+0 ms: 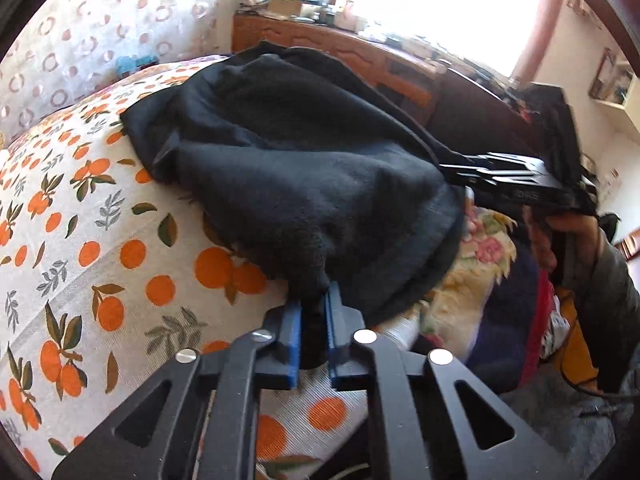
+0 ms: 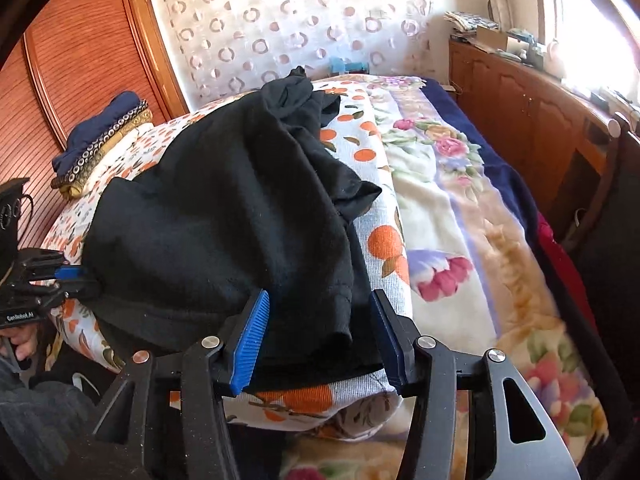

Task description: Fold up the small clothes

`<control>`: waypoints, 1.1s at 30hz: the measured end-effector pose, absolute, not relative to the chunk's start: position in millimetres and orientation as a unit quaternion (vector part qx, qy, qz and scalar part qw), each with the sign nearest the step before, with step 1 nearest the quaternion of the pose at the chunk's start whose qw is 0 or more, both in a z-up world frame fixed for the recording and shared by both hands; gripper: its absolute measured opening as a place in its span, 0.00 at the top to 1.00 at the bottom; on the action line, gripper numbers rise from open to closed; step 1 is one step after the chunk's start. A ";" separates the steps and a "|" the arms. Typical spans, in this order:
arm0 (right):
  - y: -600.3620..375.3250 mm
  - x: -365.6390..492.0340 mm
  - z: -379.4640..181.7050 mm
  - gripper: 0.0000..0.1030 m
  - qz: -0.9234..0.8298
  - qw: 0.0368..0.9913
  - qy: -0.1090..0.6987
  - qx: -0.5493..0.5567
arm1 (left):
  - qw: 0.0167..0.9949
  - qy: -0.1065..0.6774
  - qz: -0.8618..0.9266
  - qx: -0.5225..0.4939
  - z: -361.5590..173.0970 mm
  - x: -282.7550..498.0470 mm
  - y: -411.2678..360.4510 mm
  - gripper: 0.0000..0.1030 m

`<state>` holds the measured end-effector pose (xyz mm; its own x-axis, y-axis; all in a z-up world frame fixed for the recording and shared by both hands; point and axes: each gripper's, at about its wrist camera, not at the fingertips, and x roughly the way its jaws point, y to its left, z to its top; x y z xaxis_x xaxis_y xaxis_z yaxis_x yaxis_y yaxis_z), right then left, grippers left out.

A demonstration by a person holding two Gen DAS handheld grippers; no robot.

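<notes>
Left tool (image 1: 314,316) clenched on black garment (image 1: 304,176); right tool (image 2: 320,336) released, straddling hem.

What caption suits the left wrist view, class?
Left hand-held gripper shut on the black garment, lying crumpled on the orange-print bedsheet.

A matt, fuzzy black cloth garment (image 2: 224,216) lies on a woven orange-print sheet (image 1: 100,240). The tongs (image 2: 318,340) are matt black with ribbed blue pads (image 2: 252,344) and shiny metal rivets. The cabinet (image 2: 532,120) is glossy wood.
</notes>
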<state>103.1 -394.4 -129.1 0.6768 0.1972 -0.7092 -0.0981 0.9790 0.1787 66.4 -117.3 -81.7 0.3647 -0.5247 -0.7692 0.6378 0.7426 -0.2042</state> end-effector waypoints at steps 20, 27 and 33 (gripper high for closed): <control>-394.0 97.3 -118.1 0.91 0.133 0.908 0.396 0.032 | 0.841 0.391 -0.372 0.029 -36.8 54.2 -100.7 0.92; -417.5 94.6 -58.0 0.92 0.164 0.932 0.314 0.078 | 0.864 0.341 -0.372 0.008 15.8 86.3 -90.8 0.92; -418.2 138.6 -5.9 0.92 0.169 0.948 0.262 0.064 | 0.880 0.328 -0.344 -0.028 39.2 155.3 -75.3 0.92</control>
